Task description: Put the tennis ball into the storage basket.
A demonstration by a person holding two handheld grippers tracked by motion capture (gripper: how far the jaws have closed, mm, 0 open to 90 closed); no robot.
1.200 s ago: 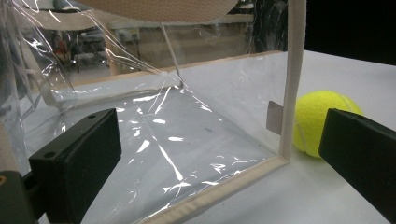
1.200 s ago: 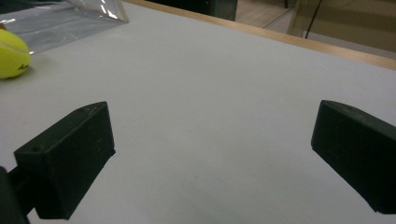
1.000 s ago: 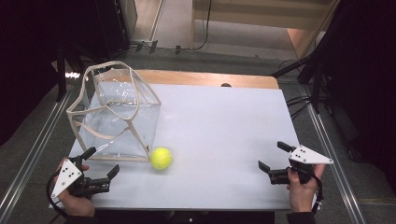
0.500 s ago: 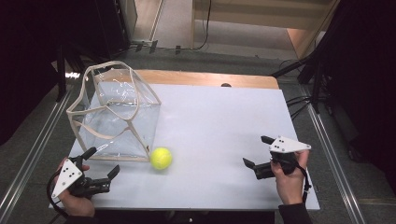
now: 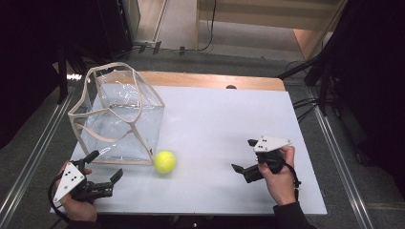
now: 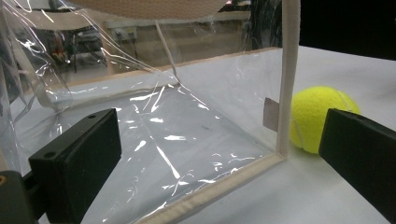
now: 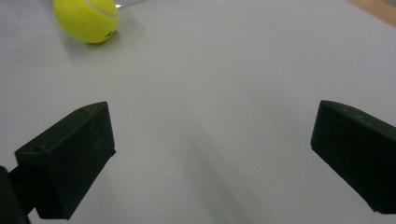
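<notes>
Two grippers sit over the white worktop (image 5: 224,119) in the high view: the left gripper (image 5: 102,172) at the near left corner, its jaws spread wide and empty, just short of the clear bag (image 5: 119,121) with tan trim that stands toward the left edge; the right gripper (image 5: 244,159) near the right edge, jaws also apart and holding nothing, aimed left. The tennis ball (image 5: 165,161) lies on the worktop just beside the bag's near right corner, between the two grippers and closer to the left one. In the left gripper view, both black jaws stand wide apart, the bag's (image 6: 154,135) lower corner lying between them and the ball (image 6: 320,117) just beyond its tan edge. In the right gripper view, the jaws gape over bare worktop (image 7: 224,93), with the ball (image 7: 86,19) well ahead at upper left.
</notes>
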